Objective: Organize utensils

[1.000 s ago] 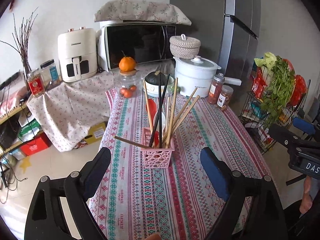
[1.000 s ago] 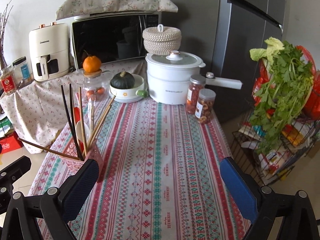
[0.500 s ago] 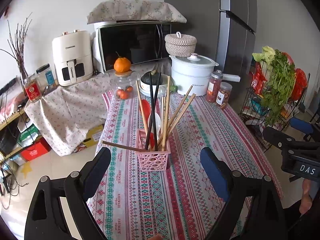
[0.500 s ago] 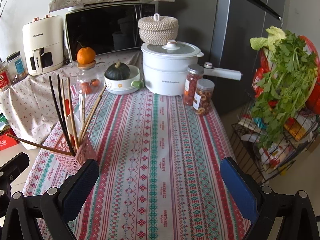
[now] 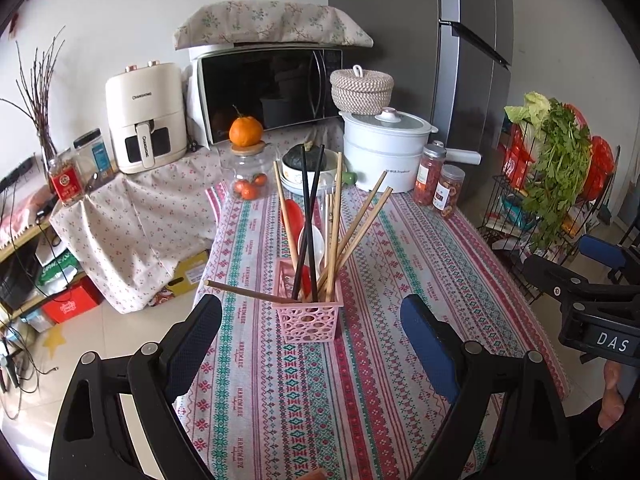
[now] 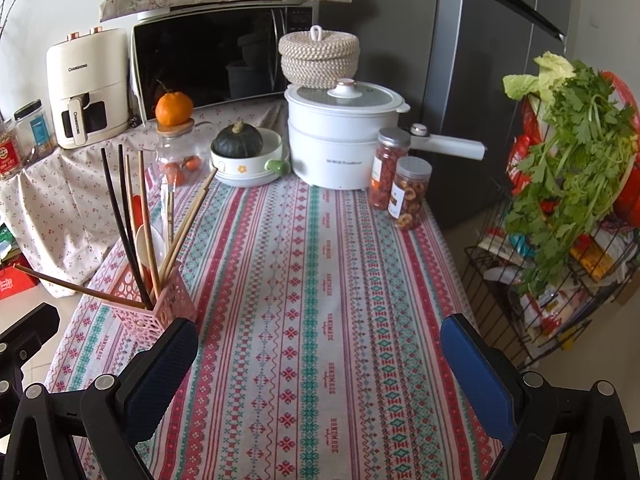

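A pink perforated basket [image 5: 309, 318] stands on the patterned tablecloth [image 5: 384, 288]. It holds several wooden chopsticks [image 5: 352, 232], two black chopsticks [image 5: 307, 216], a white spoon [image 5: 314, 240] and a red spoon [image 5: 294, 214]. One wooden chopstick [image 5: 244, 291] leans out low to the left. My left gripper [image 5: 310, 332] is open and empty, just in front of the basket. In the right wrist view the basket [image 6: 154, 312] is at the left. My right gripper [image 6: 318, 360] is open and empty over the cloth, right of the basket.
At the table's far end stand a white pot [image 6: 340, 136], two snack jars [image 6: 402, 184], a bowl with a green squash [image 6: 244, 156] and a glass jar topped with an orange [image 6: 174, 148]. A wire rack of greens [image 6: 560, 208] stands right of the table. The floor drops off at the left.
Both grippers have pulled back and risen a little, so the basket and table look farther away. Both stay open and empty. The utensils have not moved.
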The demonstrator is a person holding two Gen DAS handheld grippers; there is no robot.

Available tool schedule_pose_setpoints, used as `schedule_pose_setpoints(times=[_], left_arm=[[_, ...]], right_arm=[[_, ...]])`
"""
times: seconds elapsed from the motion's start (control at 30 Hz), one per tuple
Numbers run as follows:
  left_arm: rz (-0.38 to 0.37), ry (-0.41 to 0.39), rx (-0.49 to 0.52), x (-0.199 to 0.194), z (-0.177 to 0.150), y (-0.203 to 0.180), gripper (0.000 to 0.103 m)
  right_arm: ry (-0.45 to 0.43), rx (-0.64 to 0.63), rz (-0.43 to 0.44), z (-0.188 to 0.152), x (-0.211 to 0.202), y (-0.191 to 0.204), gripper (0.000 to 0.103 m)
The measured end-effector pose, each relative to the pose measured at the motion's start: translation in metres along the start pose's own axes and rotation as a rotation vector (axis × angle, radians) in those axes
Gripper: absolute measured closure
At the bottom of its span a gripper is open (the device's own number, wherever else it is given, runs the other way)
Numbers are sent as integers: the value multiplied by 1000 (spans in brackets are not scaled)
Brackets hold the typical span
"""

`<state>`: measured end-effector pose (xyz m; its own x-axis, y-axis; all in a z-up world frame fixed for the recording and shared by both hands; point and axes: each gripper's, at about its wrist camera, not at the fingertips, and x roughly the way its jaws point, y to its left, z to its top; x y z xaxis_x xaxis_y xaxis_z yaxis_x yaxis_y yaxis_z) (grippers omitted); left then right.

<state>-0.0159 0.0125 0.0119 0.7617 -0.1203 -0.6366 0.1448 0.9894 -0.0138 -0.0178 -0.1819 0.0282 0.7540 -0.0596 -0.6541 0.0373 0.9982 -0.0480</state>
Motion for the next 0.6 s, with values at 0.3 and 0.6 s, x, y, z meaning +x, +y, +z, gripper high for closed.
schedule_pose_setpoints(times=[0.3,0.6], left_arm=[[0,0,0,0,0,0,10],[0,-1,0,-1,-1,0,10]], right_arm=[[-3,5,-2,0,0,-1,3],[-2,4,-1,-1,0,-1,3]])
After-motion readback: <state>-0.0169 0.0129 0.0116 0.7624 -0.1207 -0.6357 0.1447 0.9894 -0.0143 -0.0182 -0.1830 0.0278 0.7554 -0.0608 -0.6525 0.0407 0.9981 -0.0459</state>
